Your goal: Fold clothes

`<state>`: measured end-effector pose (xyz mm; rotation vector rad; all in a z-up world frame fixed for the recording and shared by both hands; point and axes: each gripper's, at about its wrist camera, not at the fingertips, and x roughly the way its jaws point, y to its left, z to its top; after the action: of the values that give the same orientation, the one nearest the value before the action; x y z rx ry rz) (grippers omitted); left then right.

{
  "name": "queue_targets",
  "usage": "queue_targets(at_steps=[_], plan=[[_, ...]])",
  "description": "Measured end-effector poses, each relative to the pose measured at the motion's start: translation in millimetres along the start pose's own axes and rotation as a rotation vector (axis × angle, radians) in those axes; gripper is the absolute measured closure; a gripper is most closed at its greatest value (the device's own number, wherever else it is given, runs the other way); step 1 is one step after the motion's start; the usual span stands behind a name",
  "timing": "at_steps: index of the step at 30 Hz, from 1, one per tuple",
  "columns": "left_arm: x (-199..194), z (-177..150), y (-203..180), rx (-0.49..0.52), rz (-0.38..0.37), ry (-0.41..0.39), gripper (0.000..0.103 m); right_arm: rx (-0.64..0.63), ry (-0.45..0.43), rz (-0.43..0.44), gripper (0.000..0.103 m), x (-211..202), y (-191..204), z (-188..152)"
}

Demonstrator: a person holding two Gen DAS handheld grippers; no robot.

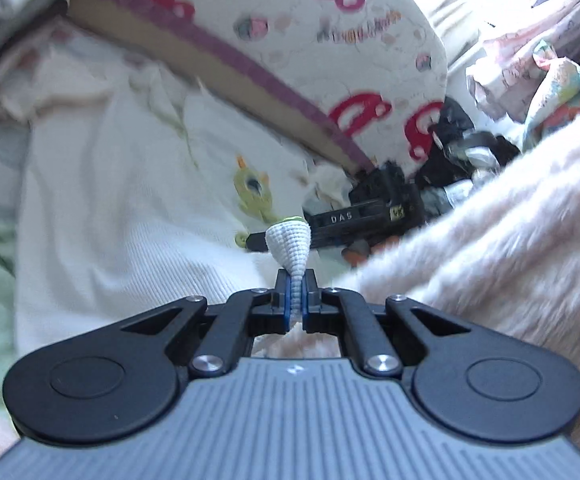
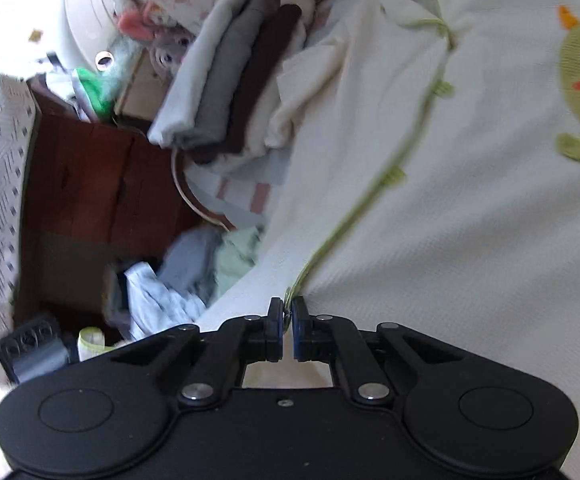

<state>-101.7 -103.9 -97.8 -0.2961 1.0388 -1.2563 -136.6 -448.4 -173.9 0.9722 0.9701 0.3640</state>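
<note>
1. The left gripper [image 1: 297,280] has its jaws clamped on a ribbed cuff of the cream garment [image 1: 130,216].
2. The right gripper [image 2: 288,312] pinches its green-trimmed edge, jaws nearly closed.
3. The garment hangs spread between them, beside a stack of folded clothes [image 2: 230,80].

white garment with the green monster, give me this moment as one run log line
stage: lifting to fold | left hand-held gripper: shut on white garment ribbed cuff | right hand-held gripper: shut on its green-trimmed edge | folded stack: behind

left gripper [image 1: 297,286]: black linkage arms, 4 silver screws, blue pads, grey ribbed body | right gripper [image 2: 287,312]: black arms, black body, blue pads, silver screws
</note>
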Motion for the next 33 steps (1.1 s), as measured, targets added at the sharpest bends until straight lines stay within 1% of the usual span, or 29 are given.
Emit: queue_targets(at_steps=[2, 4, 6, 8, 9, 10, 11, 12, 13, 14, 15, 16, 18, 20, 22, 23, 24, 26, 27, 28, 29, 30, 31, 33], plan=[[17, -5, 7, -0.030, 0.037, 0.064, 0.098, 0.006, 0.051, -0.078, 0.096, 6, -10, -10], [28, -7, 16, -0.057, 0.082, 0.094, 0.094, 0.012, 0.098, -0.147, 0.096, 15, -21, -15], [35, -5, 26, -0.090, 0.132, 0.121, 0.064, -0.035, 0.110, -0.182, 0.096, 13, -20, -15], [31, 8, 32, -0.104, 0.175, 0.112, 0.061, -0.118, 0.084, -0.179, 0.092, -2, -11, -9], [27, 18, 35, -0.105, 0.180, 0.098, 0.057, -0.146, 0.069, -0.172, 0.092, -13, -8, -2], [24, 30, 38, -0.108, 0.179, 0.081, 0.054, -0.172, 0.055, -0.187, 0.087, -23, -5, 7], [21, 42, 41, -0.111, 0.179, 0.064, 0.049, -0.200, 0.037, -0.223, 0.080, -34, -3, 18], [25, 55, 45, -0.109, 0.190, 0.044, 0.046, -0.231, 0.016, -0.277, 0.066, -42, -1, 32], [29, 68, 49, -0.106, 0.201, 0.024, 0.044, -0.265, -0.007, -0.341, 0.060, -49, 1, 47], [34, 81, 54, -0.104, 0.214, 0.004, 0.043, -0.298, -0.030, -0.405, 0.058, -56, 2, 63], [45, 95, 64, -0.099, 0.247, -0.015, 0.043, -0.330, -0.055, -0.464, 0.057, -63, 2, 81], [60, 108, 74, -0.091, 0.288, -0.028, 0.043, -0.343, -0.084, -0.504, 0.057, -71, -2, 102], [91, 135, 95, -0.061, 0.400, -0.036, 0.043, -0.329, -0.138, -0.562, 0.057, -84, -17, 149], [127, 161, 111, 0.006, 0.522, -0.024, 0.044, -0.318, -0.145, -0.634, 0.058, -90, -24, 198], [154, 183, 114, 0.100, 0.561, -0.052, 0.043, -0.327, -0.144, -0.705, 0.059, -93, -25, 243], [166, 193, 115, 0.139, 0.567, -0.084, 0.042, -0.344, -0.144, -0.735, 0.059, -94, -24, 263], [179, 203, 117, 0.174, 0.572, -0.114, 0.042, -0.349, -0.140, -0.756, 0.059, -92, -23, 281], [205, 221, 127, 0.167, 0.577, -0.147, 0.041, -0.287, -0.135, -0.747, 0.058, -84, -29, 309], [220, 230, 134, 0.160, 0.580, -0.154, 0.041, -0.249, -0.134, -0.736, 0.055, -79, -34, 322], [235, 238, 141, 0.155, 0.585, -0.160, 0.041, -0.196, -0.135, -0.716, 0.049, -69, -40, 333], [250, 244, 150, 0.161, 0.599, -0.155, 0.041, -0.140, -0.136, -0.692, 0.046, -57, -49, 342], [266, 249, 157, 0.174, 0.616, -0.145, 0.041, -0.091, -0.134, -0.677, 0.045, -45, -56, 348], [281, 255, 165, 0.187, 0.633, -0.137, 0.041, -0.056, -0.130, -0.679, 0.045, -31, -63, 356], [304, 264, 175, 0.229, 0.659, -0.134, 0.041, -0.078, -0.140, -0.752, 0.045, -2, -66, 363]])
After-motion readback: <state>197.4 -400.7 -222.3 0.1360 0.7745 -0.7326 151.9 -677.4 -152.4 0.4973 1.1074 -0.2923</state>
